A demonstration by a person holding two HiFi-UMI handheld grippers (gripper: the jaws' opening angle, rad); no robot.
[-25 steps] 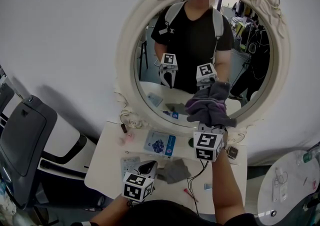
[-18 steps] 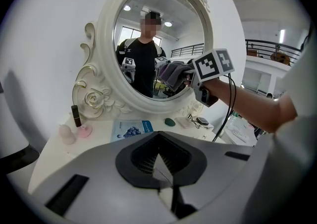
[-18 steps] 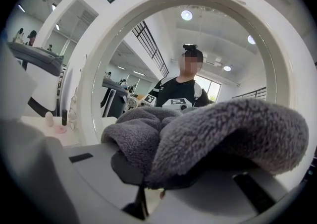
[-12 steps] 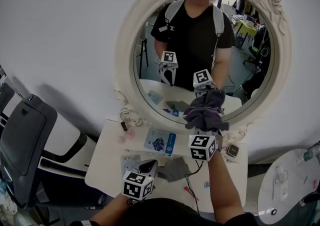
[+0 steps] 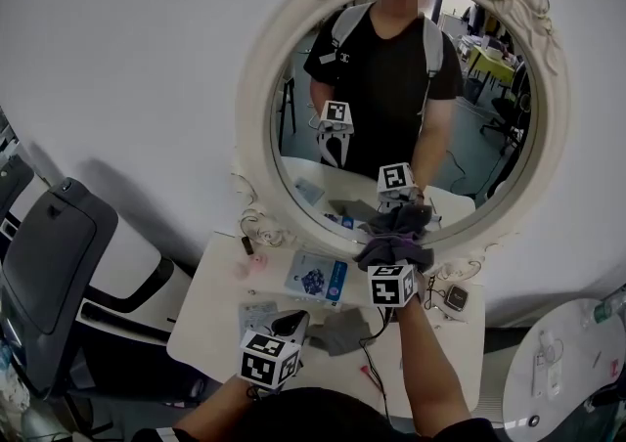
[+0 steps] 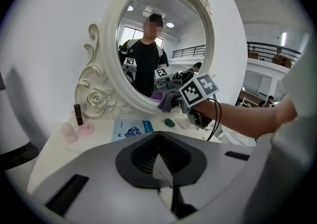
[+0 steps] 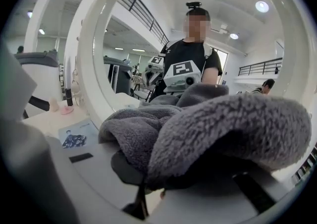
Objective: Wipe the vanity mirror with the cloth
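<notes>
Low at the mirror (image 5: 253, 108), cloth (image 5: 393, 250) in right tool (image 5: 395, 268) (tight grip).

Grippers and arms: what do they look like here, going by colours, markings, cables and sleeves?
The left gripper and right gripper have pale grey bodies with dark lining round the jaws. Each carries a white cube printed with black square markers. A black cable trails from the right one. The person wears a black short-sleeved top; the forearms are uncovered.

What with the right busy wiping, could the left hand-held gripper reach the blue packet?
Probably yes: the left hand-held gripper, jaws shut and empty, hovers just short of the packet; nothing lies between.
</notes>
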